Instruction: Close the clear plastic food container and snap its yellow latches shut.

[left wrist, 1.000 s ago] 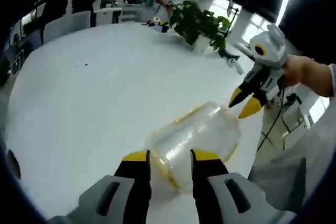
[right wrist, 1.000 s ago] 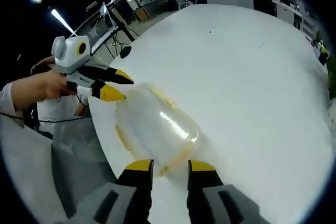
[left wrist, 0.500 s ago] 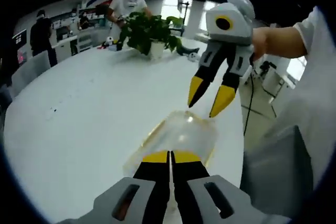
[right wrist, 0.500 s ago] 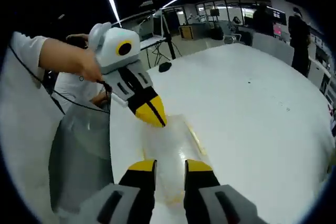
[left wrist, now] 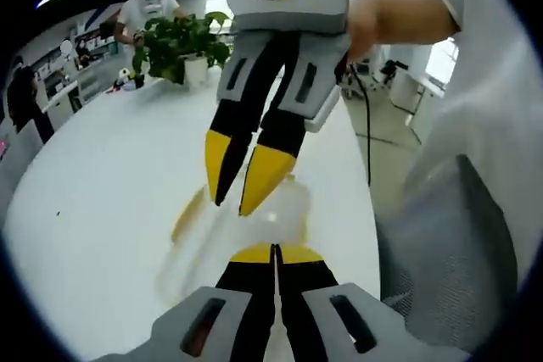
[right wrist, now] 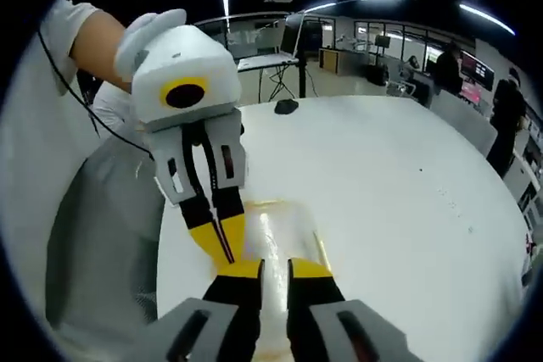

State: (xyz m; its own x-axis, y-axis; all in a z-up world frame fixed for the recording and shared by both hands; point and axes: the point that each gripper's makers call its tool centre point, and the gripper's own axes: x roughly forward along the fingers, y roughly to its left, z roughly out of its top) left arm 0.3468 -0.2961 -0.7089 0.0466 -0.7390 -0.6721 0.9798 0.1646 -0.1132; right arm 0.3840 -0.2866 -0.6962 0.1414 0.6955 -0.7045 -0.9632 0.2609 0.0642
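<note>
The clear plastic food container (left wrist: 254,218) lies on the white table (left wrist: 93,184) directly ahead of both grippers, which meet nose to nose over it. In the left gripper view the left gripper (left wrist: 275,253) has its yellow tips pressed together, clenched with no gap, at the near end of the container, though whether any part of the container is pinched between them cannot be told; the right gripper (left wrist: 242,182) comes down from above with its jaws a little apart, tips over the container's top, which is blurred here. In the right gripper view the right gripper (right wrist: 273,269) stands with a narrow gap between its jaws at the container's (right wrist: 280,239) near end, and the left gripper (right wrist: 219,239) reaches in from the left, jaws closed, tip touching the container beside the right gripper's left jaw. Yellow trim runs along the container's long edges. The container sits near the table's edge on the person's side; beyond it the table is broad and bare, with a potted plant (left wrist: 180,38) at the far side and desks, chairs and people in the room behind.
</note>
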